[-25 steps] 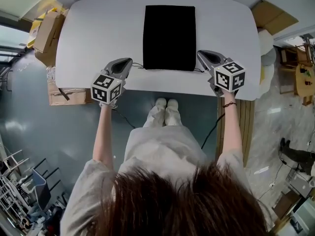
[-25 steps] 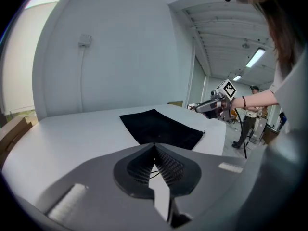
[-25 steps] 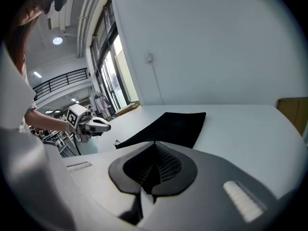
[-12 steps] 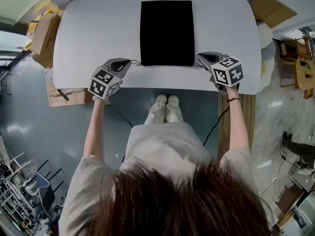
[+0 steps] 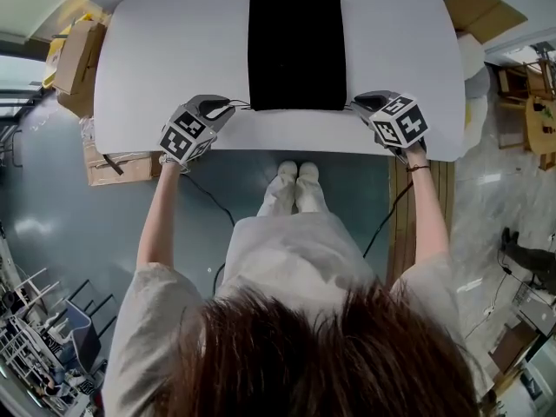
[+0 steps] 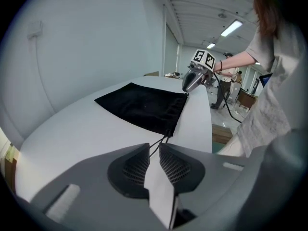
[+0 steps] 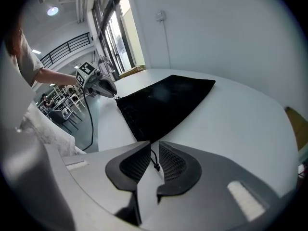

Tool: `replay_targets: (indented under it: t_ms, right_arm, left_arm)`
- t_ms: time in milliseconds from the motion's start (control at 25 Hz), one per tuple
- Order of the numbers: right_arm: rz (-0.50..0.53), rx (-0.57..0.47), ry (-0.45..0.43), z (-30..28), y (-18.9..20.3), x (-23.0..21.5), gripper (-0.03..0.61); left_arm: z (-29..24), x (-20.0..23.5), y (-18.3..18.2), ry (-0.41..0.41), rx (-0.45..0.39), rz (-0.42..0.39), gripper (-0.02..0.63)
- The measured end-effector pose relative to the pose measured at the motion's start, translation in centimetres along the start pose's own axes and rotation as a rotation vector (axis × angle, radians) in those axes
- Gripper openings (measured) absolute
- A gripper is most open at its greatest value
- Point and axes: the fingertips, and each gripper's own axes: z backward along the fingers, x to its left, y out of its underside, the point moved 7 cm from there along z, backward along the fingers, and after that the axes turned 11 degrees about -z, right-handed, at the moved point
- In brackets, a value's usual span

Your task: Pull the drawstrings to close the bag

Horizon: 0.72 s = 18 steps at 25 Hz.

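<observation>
A flat black drawstring bag (image 5: 295, 50) lies on the white table (image 5: 174, 50), its mouth toward the near edge. My left gripper (image 5: 222, 105) sits at the bag's near left corner and my right gripper (image 5: 363, 102) at its near right corner. In the left gripper view the jaws (image 6: 154, 146) have just been opening, and the left drawstring (image 6: 161, 140) runs loose into the narrow gap from the bag (image 6: 144, 107). In the right gripper view the jaws (image 7: 155, 145) have also just been opening, and the knotted cord end (image 7: 155, 164) lies free between the pads, in front of the bag (image 7: 163, 102).
The table's near edge runs just under both grippers, with the person's feet (image 5: 295, 176) below it. Cardboard boxes (image 5: 82, 55) stand off the table's left side, another box (image 5: 117, 172) below it, and a brown board (image 5: 473, 24) at the far right. A cable (image 5: 213, 207) trails on the floor.
Both grippers have sunk toward the table's near edge and tipped further down, staying at the bag's two near corners. The bag has kept its place on the table.
</observation>
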Motion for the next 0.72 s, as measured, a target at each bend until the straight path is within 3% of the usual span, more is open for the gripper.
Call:
replay_targets:
  t_ms: [320, 720]
  right_arm:
    - [0.084, 0.088, 0.031, -0.7, 0.5, 0.1, 0.103]
    - [0.205, 0.184, 0.068, -1.3, 0.9, 0.4, 0.149]
  left_arm:
    - [-1.1, 1.0, 0.3, 0.048, 0.085, -0.096, 0.103]
    - [-2.2, 1.2, 0.8, 0.108, 0.120, -0.115, 0.172]
